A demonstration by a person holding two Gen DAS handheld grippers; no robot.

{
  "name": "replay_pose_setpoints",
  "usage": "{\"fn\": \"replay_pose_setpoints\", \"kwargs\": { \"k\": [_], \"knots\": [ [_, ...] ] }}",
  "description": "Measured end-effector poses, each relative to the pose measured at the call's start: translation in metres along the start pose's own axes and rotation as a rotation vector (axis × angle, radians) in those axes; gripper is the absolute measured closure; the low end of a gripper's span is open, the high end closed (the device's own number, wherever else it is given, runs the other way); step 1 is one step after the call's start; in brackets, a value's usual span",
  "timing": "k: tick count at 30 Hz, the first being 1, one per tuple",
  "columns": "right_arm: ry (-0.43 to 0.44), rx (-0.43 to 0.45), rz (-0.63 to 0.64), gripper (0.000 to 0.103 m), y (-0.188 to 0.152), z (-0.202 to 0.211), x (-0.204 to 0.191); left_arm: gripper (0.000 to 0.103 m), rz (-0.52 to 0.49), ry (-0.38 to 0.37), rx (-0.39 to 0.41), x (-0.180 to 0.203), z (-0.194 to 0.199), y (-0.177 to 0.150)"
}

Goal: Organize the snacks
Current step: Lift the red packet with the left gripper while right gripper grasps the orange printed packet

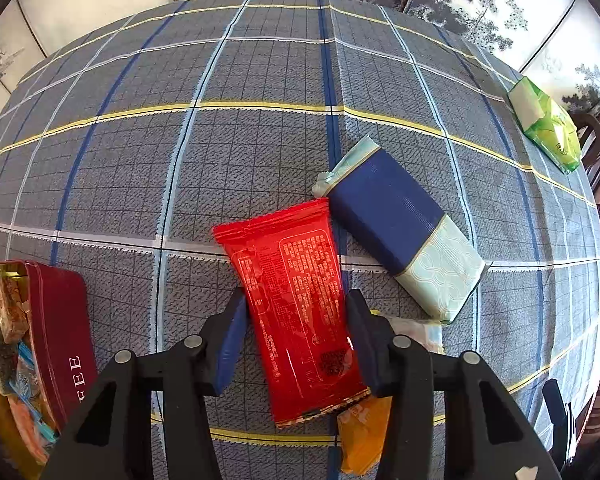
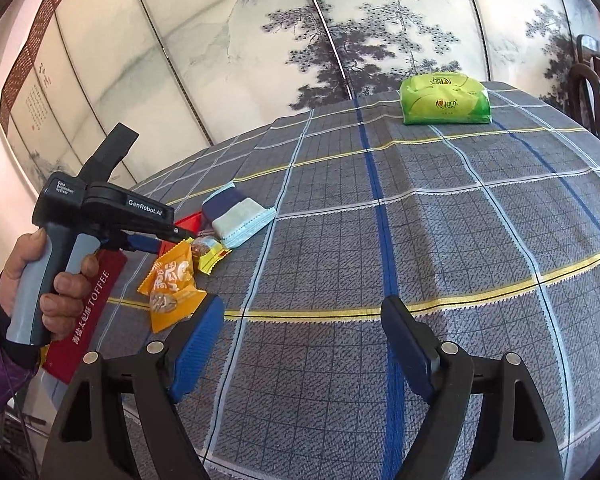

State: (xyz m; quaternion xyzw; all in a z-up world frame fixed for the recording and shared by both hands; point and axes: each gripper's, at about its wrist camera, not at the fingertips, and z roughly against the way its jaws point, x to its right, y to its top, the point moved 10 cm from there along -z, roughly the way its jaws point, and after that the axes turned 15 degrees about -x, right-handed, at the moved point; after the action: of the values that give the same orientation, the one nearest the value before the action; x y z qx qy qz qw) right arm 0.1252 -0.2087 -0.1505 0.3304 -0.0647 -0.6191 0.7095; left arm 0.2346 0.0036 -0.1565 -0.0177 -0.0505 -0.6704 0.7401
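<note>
1. Left gripper (image 1: 296,336) clamped on red snack packet (image 1: 296,304), packet pointing 12 o'clock; toffee tin (image 1: 62,328) at its 9 o'clock, blue pack (image 1: 396,228) at 1 o'clock.
2. Right gripper (image 2: 304,344) jaws apart, nothing between them; orange snack (image 2: 172,288) at 10 o'clock; green pack (image 2: 446,98) at 1 o'clock, well apart.

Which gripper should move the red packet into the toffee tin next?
Left. The left gripper already straddles the red packet, and the toffee tin sits just beside it. The right gripper is open over bare tablecloth, farther from both.
</note>
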Motion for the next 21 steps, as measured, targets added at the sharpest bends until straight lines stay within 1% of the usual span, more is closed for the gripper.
{"fn": "replay_pose_setpoints", "kwargs": {
  "k": [3,5,8,10,13,17,19,21],
  "knots": [
    [0.000,-0.014,-0.006,0.021,0.001,-0.003,0.001,0.065,-0.001,-0.033,0.019,-0.008,0.003,-0.006],
    [0.003,-0.022,-0.009,0.020,0.001,-0.005,0.001,0.065,0.000,-0.044,0.031,-0.014,0.010,-0.018],
    [0.004,-0.027,-0.007,0.020,0.000,-0.006,0.001,0.065,-0.025,-0.031,0.091,-0.023,0.033,-0.039],
    [0.009,-0.039,0.026,0.020,-0.001,-0.008,-0.006,0.065,-0.044,-0.050,0.114,-0.027,0.047,-0.053],
    [0.015,-0.060,0.143,0.020,-0.004,-0.013,-0.031,0.065,-0.075,-0.058,0.135,-0.030,0.060,-0.071],
    [0.110,-0.101,0.289,0.020,-0.015,-0.021,-0.083,0.065,-0.114,-0.078,0.151,-0.032,0.075,-0.093],
    [0.105,-0.107,0.359,0.020,-0.017,-0.028,-0.106,0.065,-0.119,-0.095,0.155,-0.033,0.081,-0.102],
    [0.104,-0.133,0.396,0.020,-0.016,-0.041,-0.121,0.065,-0.121,-0.106,0.159,-0.036,0.087,-0.111]
  ]
}}
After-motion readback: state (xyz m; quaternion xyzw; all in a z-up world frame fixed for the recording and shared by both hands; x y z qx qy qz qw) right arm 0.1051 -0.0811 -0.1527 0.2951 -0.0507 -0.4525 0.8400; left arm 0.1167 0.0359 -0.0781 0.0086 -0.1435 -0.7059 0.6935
